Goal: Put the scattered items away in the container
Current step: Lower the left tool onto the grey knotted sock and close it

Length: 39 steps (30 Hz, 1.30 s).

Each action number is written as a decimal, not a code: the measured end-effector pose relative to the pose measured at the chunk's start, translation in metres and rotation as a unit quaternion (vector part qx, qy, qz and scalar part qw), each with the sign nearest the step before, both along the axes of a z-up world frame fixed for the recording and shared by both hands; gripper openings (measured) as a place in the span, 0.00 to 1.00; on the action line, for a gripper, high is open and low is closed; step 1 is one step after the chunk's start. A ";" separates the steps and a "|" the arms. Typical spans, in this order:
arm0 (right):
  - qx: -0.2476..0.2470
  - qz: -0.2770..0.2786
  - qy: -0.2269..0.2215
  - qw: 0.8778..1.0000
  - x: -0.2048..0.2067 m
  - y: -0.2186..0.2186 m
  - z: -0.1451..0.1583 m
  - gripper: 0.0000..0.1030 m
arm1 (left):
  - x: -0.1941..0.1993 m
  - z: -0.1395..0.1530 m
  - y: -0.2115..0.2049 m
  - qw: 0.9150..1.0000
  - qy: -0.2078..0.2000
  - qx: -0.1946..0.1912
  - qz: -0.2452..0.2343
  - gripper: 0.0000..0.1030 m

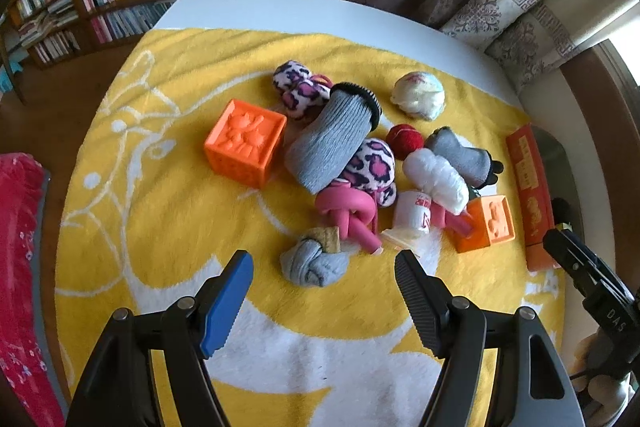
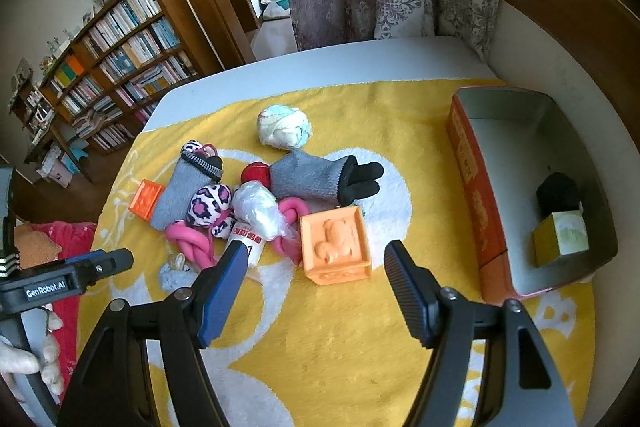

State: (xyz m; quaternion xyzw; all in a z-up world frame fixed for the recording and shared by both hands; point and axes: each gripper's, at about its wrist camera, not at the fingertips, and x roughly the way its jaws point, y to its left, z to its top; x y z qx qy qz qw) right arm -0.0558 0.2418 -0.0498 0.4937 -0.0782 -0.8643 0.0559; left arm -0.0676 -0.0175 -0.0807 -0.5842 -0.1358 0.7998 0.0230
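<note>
Two views are given, and only in the right wrist view is the inside of the container [image 2: 520, 123] seen, at the right end of the yellow towel [image 2: 360, 327] on the desk [image 2: 320, 67], with a black item [image 2: 558, 193] and a yellowish block [image 2: 560, 243] already in it; in the left wrist view just its red side wall is shown. The scattered items [image 1: 340, 155] are seen heaped mid-towel, well apart from the container, with a knotted grey sock [image 1: 314, 263] nearest the left gripper [image 1: 324, 279] and an orange cube [image 2: 336, 245] nearest the right gripper [image 2: 316, 267]. Both pairs of jaws are held wide apart above the towel, and nothing is gripped or touched by either.
</note>
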 end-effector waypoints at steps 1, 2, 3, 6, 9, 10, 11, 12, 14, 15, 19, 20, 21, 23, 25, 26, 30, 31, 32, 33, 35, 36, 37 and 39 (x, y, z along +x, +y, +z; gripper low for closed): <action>0.001 -0.001 -0.001 1.000 0.000 -0.001 0.000 0.72 | 0.000 -0.001 0.000 1.000 0.000 0.000 -0.001 0.73; 0.002 -0.001 -0.001 1.000 0.000 -0.003 0.000 0.72 | -0.001 -0.001 -0.001 1.000 0.000 -0.001 -0.003 0.73; 0.003 -0.002 -0.001 1.000 0.000 -0.003 0.000 0.72 | -0.001 -0.001 -0.001 1.000 0.002 -0.002 -0.004 0.73; 0.005 -0.003 -0.004 1.000 0.000 -0.006 -0.001 0.72 | -0.002 0.000 0.000 1.000 0.004 -0.006 -0.011 0.73; 0.007 -0.004 -0.006 1.000 0.000 -0.008 -0.002 0.72 | -0.004 -0.001 0.000 1.000 0.006 -0.012 -0.015 0.73; 0.007 -0.004 -0.007 1.000 0.000 -0.009 -0.003 0.72 | -0.004 -0.001 0.000 1.000 0.007 -0.017 -0.017 0.73; 0.008 -0.004 -0.008 1.000 -0.001 -0.009 -0.003 0.72 | -0.004 -0.001 0.001 1.000 0.008 -0.023 -0.019 0.73; 0.008 -0.004 -0.009 1.000 -0.001 -0.010 -0.004 0.72 | -0.005 -0.001 0.002 0.999 0.008 -0.030 -0.021 0.73; 0.009 -0.005 -0.010 1.000 -0.002 -0.010 -0.005 0.72 | -0.005 -0.002 0.002 0.999 0.009 -0.041 -0.024 0.73; 0.010 -0.005 -0.012 1.000 -0.002 -0.011 -0.006 0.72 | -0.006 -0.002 0.002 0.999 0.010 -0.045 -0.025 0.73; 0.009 -0.008 -0.018 1.000 -0.003 -0.011 -0.010 0.72 | -0.007 -0.003 0.001 0.998 0.010 -0.054 -0.035 0.73; 0.009 -0.008 -0.020 1.000 -0.003 -0.011 -0.011 0.72 | -0.007 -0.004 0.001 0.998 0.010 -0.055 -0.036 0.73; 0.009 -0.009 -0.022 1.000 -0.003 -0.011 -0.012 0.72 | -0.008 -0.004 0.001 0.998 0.010 -0.056 -0.036 0.73; 0.008 -0.009 -0.025 1.000 -0.004 -0.011 -0.014 0.72 | -0.008 -0.006 0.001 0.998 0.008 -0.059 -0.036 0.73; 0.008 -0.009 -0.026 1.000 -0.005 -0.011 -0.014 0.72 | -0.009 -0.007 0.002 0.997 0.008 -0.067 -0.038 0.73; 0.008 -0.009 -0.027 1.000 -0.005 -0.011 -0.015 0.72 | -0.009 -0.007 0.002 0.997 0.007 -0.071 -0.039 0.73; 0.009 -0.010 -0.031 0.999 -0.006 -0.010 -0.018 0.72 | -0.010 -0.010 0.001 0.996 0.005 -0.074 -0.039 0.73; 0.009 -0.010 -0.033 0.999 -0.006 -0.010 -0.019 0.72 | -0.010 -0.010 0.001 0.996 0.005 -0.075 -0.040 0.73; 0.009 -0.011 -0.034 0.999 -0.007 -0.010 -0.020 0.72 | -0.011 -0.011 0.002 0.996 0.004 -0.076 -0.040 0.73; 0.009 -0.011 -0.034 0.999 -0.007 -0.009 -0.020 0.72 | -0.011 -0.011 0.002 0.996 0.003 -0.077 -0.040 0.73; 0.010 -0.011 -0.037 0.999 -0.007 -0.008 -0.022 0.72 | -0.011 -0.013 0.003 0.996 0.000 -0.079 -0.042 0.73; 0.010 -0.011 -0.037 0.999 -0.008 -0.008 -0.022 0.72 | -0.011 -0.014 0.003 0.996 -0.001 -0.079 -0.042 0.73; 0.010 -0.012 -0.038 0.999 -0.008 -0.007 -0.023 0.72 | -0.011 -0.015 0.003 0.996 -0.002 -0.079 -0.042 0.73; 0.011 -0.013 -0.040 0.999 -0.008 -0.006 -0.024 0.72 | -0.011 -0.016 0.004 0.996 -0.004 -0.080 -0.041 0.73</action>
